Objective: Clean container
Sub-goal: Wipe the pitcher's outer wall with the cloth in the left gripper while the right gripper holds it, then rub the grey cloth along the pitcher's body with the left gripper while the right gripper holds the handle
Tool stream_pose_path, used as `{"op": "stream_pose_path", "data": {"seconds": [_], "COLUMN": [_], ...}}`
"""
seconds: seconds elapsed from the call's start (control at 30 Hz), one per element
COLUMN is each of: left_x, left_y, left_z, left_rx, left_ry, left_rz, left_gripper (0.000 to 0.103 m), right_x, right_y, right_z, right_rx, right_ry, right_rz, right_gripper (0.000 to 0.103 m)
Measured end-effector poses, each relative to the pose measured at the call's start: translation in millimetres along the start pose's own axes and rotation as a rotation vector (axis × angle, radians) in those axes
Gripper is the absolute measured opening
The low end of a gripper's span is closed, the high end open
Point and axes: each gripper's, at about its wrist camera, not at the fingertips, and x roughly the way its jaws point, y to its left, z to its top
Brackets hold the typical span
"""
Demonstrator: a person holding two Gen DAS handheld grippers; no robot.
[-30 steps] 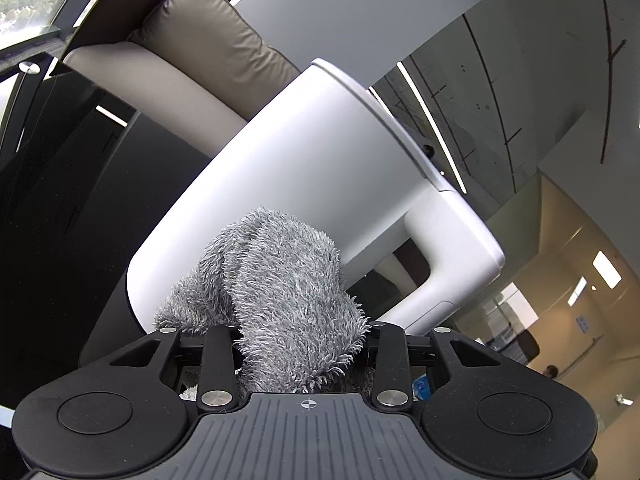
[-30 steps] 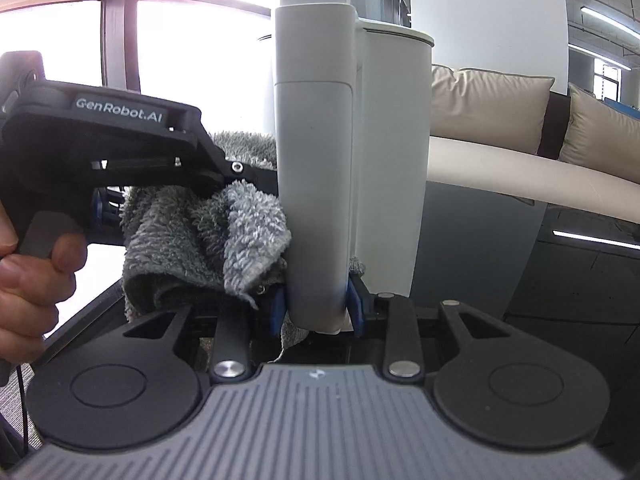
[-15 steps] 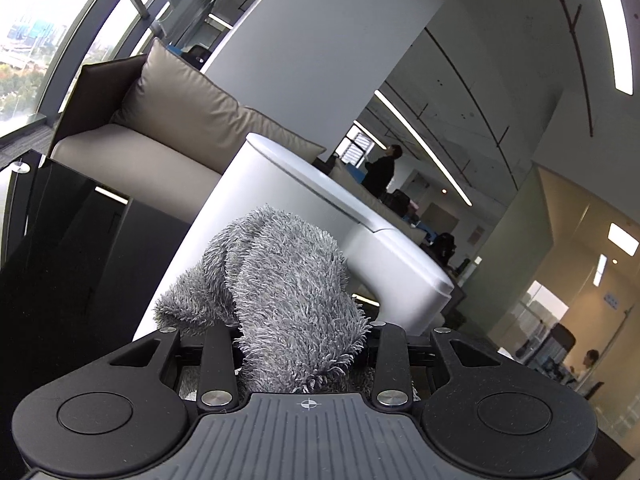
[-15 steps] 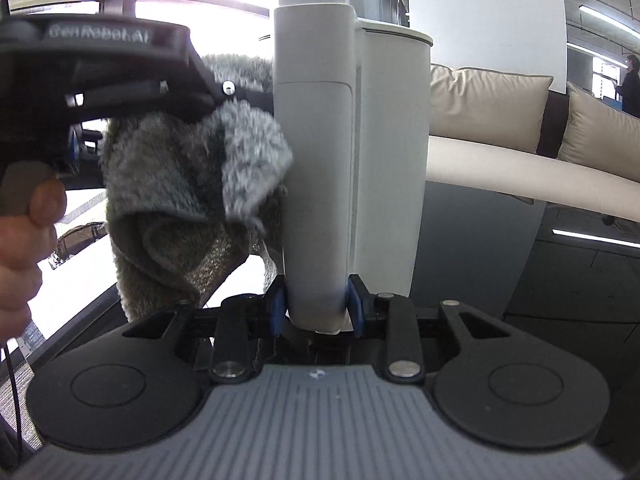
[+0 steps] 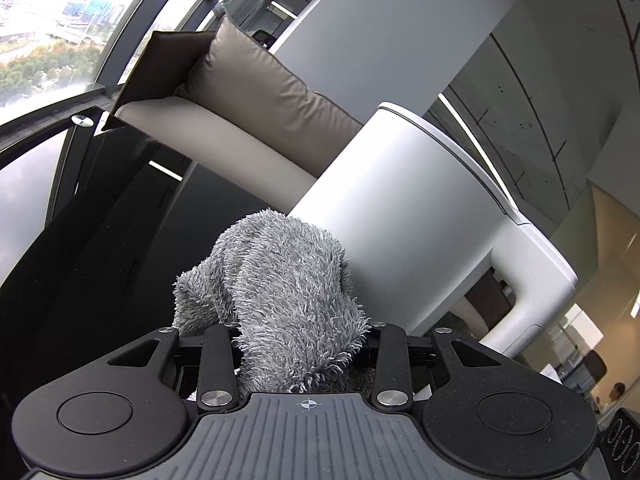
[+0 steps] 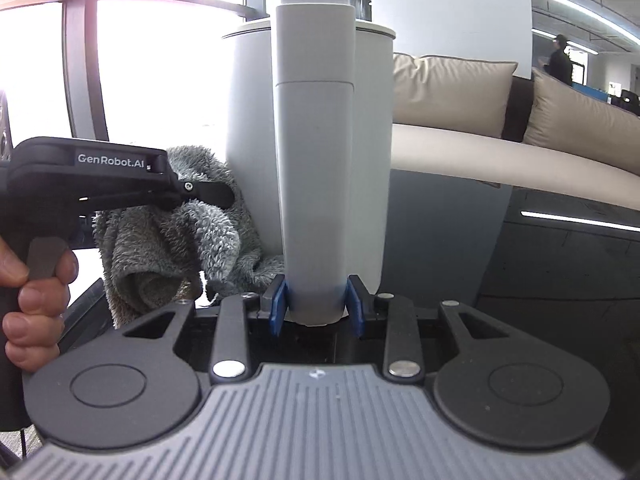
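I have the white container (image 6: 312,160) pinned by its handle in my right claw (image 6: 316,304): the blue pads (image 6: 277,304) sit on either side of the handle's lower end, clamped firmly on it, and the container stands upright in front of that camera. My left claw (image 5: 304,344) is closed on a bunched grey cloth (image 5: 280,292), and from the right wrist view the cloth is pressed against the container's side wall, low down and to the left of the handle. A hand (image 6: 32,304) squeezes the trigger of the left tool at the edge of that view.

I judge this to be the wiping step on the outer wall. To do it well, I want the cloth's broad folded face flat on the curve, not just a loose corner, so I should keep the left tool angled into the wall and travel along the surface in long overlapping passes from base towards the lid (image 5: 448,132). The right claw must hold the handle without twisting, since side pressure from the cloth could pivot the container about that single grip. Pushing lightly, and towards the handle side rather than across it, should limit that. I cannot tell whether the container rests on the dark counter (image 6: 520,264) or hangs from my grip.
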Motion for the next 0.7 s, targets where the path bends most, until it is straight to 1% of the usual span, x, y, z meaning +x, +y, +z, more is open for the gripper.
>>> {"op": "stream_pose_path", "data": {"seconds": [0.07,0.13,0.23,0.4,0.5,0.63,0.7], "left_x": [-1.4,-4.6,-8.2,-16.9,-18.2,-22.3,-28.6], "left_y": [-5.4,-10.1,-14.7,-22.3,-26.8,-37.3,-44.9], "left_z": [0.3,-0.6,1.7,4.9,9.7,13.3,15.4], "left_rx": [0.020,0.036,0.037,0.045,0.059,0.087,0.099], "left_ry": [-0.002,-0.008,-0.023,-0.068,-0.092,-0.126,-0.155], "left_rz": [0.003,0.003,-0.005,-0.029,-0.039,-0.043,-0.054], "left_gripper": [0.032,0.032,0.032,0.032,0.032,0.032,0.032], "right_x": [-0.5,-9.6,-18.7,-27.0,-27.4,-28.2,-27.2], "right_y": [2.1,13.5,21.0,27.2,29.6,26.8,26.0], "right_z": [-2.0,-6.8,-6.7,-3.4,-5.0,-7.4,-8.3], "right_rx": [-0.006,-0.025,-0.046,-0.045,-0.039,-0.028,-0.035], "right_ry": [-0.018,-0.050,-0.117,-0.195,-0.206,-0.213,-0.216], "right_rz": [-0.021,-0.040,-0.065,-0.099,-0.125,-0.129,-0.129], "right_gripper": [0.034,0.034,0.034,0.034,0.034,0.034,0.034]}}
